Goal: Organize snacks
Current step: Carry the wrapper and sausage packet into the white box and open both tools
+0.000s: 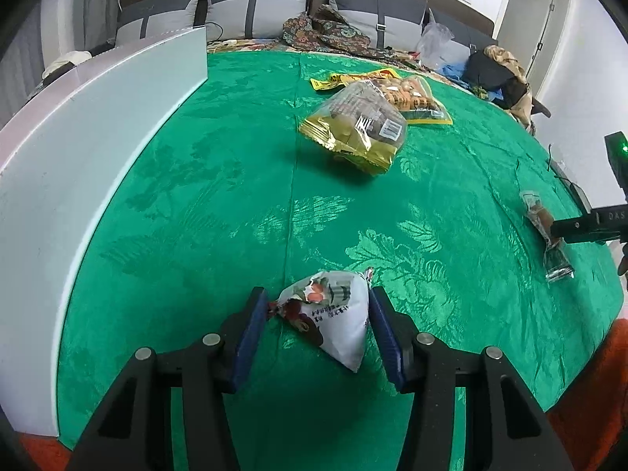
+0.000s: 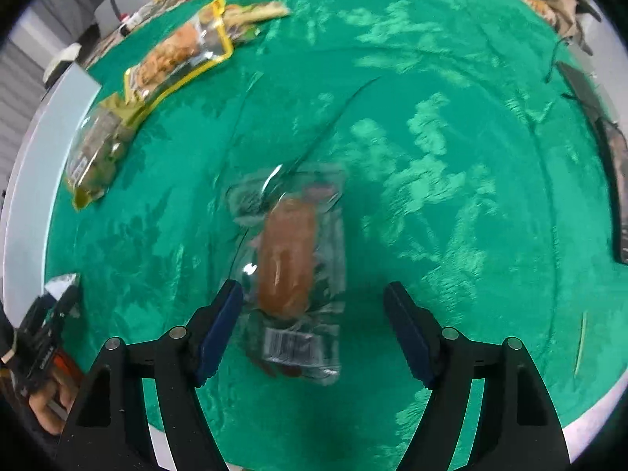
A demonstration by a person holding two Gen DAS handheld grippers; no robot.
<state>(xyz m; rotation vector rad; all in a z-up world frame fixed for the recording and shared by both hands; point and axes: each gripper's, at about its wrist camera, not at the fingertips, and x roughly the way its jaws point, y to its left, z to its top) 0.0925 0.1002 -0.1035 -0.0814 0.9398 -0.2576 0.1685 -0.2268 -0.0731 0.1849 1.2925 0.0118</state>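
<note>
A white triangular snack packet (image 1: 333, 314) with red print sits between the blue pads of my left gripper (image 1: 317, 294). Both pads touch its ends, low over the green cloth (image 1: 196, 216). A clear packet with a brown roll inside (image 2: 288, 251) lies flat on the cloth between the fingers of my right gripper (image 2: 314, 288). That gripper stands open, its pads apart from the wrapper on both sides. The left wrist view shows the same clear packet (image 1: 543, 231) at the far right under a black right finger (image 1: 581, 229).
A gold bag of snacks (image 1: 353, 125) and a yellow-edged bag (image 1: 416, 96) lie mid-table, also seen as the gold bag (image 2: 98, 149) and yellow-edged bag (image 2: 176, 59). A white box wall (image 1: 98, 137) lines the left. Clothes and bags crowd the far edge; a black device (image 2: 612, 165) lies right.
</note>
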